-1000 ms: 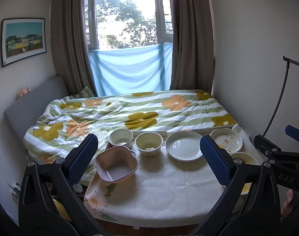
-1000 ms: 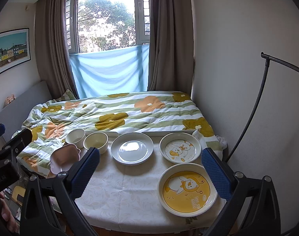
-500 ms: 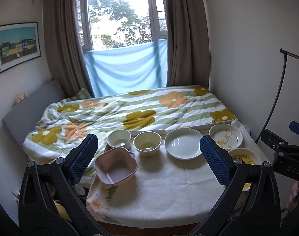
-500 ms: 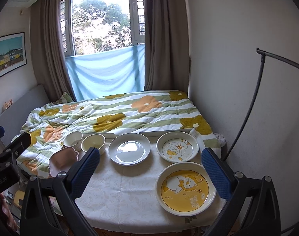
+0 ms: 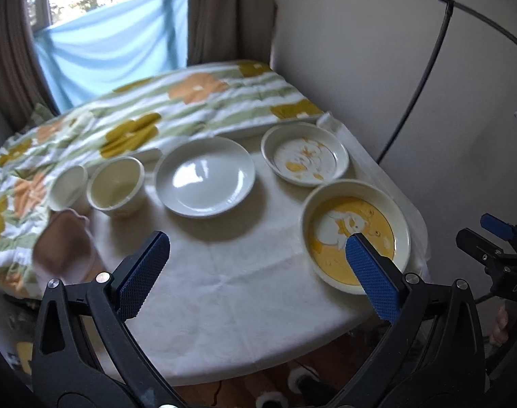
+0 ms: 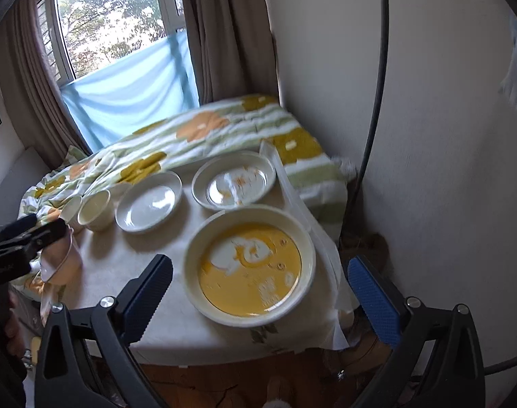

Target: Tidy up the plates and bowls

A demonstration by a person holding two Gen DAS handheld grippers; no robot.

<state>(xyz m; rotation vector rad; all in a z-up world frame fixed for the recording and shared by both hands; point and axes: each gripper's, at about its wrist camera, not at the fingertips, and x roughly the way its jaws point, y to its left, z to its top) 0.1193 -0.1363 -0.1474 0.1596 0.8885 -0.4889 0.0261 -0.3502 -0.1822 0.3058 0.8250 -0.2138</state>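
1. A tabletop [image 5: 224, 265] under a white cloth stands against a bed with a flower-patterned quilt [image 5: 177, 102], a curtained window beyond it.
2. The left tool [image 5: 255, 268] hangs above the near edge of the tabletop, its two blue pads spread wide and gripping nothing.
3. The right tool [image 6: 258, 292] is likewise released and empty, and between its pads sits the yellow duck plate [image 6: 250, 268], the nearest dish.
4. There are three plates, counted: past the yellow one lies the small duck plate [image 6: 234, 180], and to the far left of that the plain white plate [image 6: 149, 200].
5. There are three bowls: the pink bowl [image 5: 63, 248] lies near the left tool's left pad at the table's edge; beyond it are a cream bowl [image 5: 117, 187] and a white bowl [image 5: 68, 187], side by side in a row with the white plate.
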